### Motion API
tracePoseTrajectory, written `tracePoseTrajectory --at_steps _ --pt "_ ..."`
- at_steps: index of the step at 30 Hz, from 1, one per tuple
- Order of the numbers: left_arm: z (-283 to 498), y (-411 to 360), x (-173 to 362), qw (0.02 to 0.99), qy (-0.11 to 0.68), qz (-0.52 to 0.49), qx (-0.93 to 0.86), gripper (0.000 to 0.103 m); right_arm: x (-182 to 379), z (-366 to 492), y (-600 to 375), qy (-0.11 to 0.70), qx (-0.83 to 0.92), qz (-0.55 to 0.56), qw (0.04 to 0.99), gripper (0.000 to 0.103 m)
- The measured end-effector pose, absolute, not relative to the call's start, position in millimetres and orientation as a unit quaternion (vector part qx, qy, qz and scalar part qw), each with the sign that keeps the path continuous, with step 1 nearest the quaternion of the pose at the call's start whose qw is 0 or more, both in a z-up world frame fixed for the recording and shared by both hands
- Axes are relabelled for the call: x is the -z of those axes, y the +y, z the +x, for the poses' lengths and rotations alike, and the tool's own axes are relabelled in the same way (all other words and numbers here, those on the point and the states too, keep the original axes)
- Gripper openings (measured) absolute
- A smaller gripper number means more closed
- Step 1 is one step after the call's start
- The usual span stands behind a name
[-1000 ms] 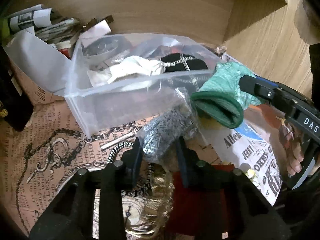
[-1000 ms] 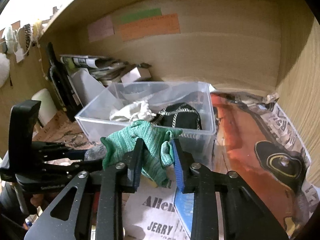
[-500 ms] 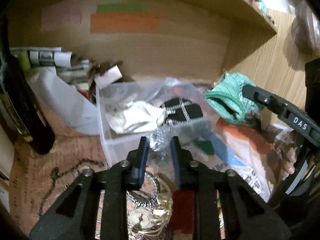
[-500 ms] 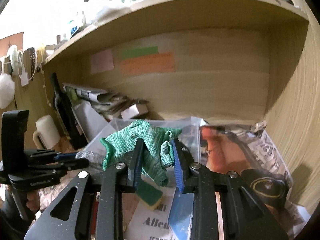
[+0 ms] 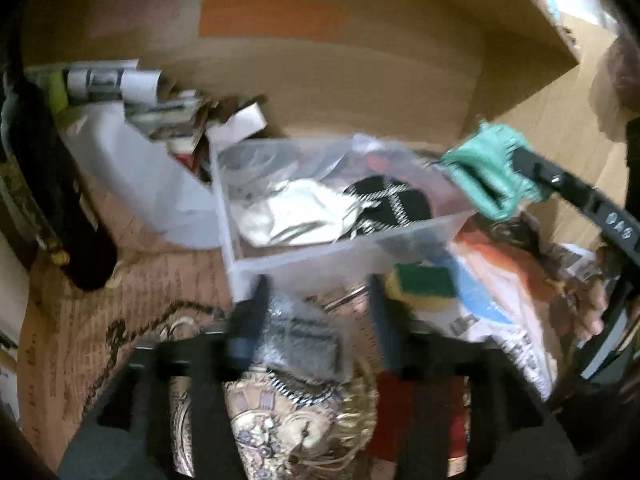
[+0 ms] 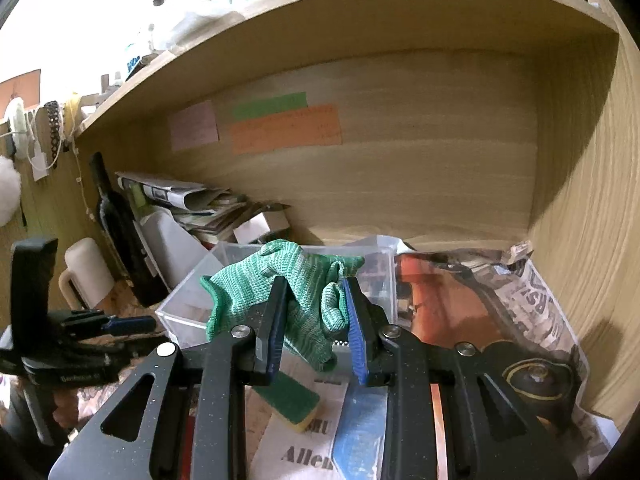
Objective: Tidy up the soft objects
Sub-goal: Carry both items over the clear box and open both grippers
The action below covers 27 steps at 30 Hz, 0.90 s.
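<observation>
Right gripper (image 6: 314, 320) fingers pinch a green knitted glove (image 6: 280, 284) above the clear plastic bin's (image 5: 360, 256) right corner; left gripper (image 5: 316, 320) fingers spread wide around a grey sparkly fabric bundle (image 5: 304, 344) just before the bin

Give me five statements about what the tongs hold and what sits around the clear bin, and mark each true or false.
1. The right tongs grip a green knit glove. True.
2. The clear plastic bin is empty. False: a white cloth and a black item with silver chain lie in it.
3. A green-and-yellow sponge lies on the printed paper in front of the bin. True.
4. The left tongs are clamped on the sponge. False: their fingers stand apart, with a grey sparkly pouch between them.
5. The dark bottle stands to the right of the bin. False: it stands to the left.
</observation>
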<state>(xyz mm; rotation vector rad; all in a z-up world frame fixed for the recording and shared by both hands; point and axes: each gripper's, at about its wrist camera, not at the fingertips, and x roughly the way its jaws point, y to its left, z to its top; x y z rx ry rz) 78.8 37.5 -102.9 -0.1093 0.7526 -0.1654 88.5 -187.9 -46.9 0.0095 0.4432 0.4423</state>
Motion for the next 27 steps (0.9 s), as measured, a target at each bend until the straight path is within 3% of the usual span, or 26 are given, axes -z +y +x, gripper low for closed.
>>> tracePoseTrajectory --at_steps 3,9,12,16,27 --pt "82 43 119 0.918 0.386 -0.053 0.071 0.07 49 90 -188 0.224 -0.218 0.004 0.95 0.025" --pt "102 48 150 0.901 0.425 -0.066 0.066 0.07 54 92 -186 0.235 -0.221 0.003 0.947 0.025" --pt "103 45 157 0.897 0.432 -0.065 0.074 0.056 55 93 -185 0.237 -0.22 0.001 0.946 0.025" --pt "95 43 153 0.904 0.417 -0.055 0.072 0.048 55 95 -187 0.238 -0.217 0.004 0.947 0.025" --pt "64 45 93 0.934 0.343 -0.055 0.083 0.046 50 106 -181 0.231 -0.213 0.002 0.949 0.025"
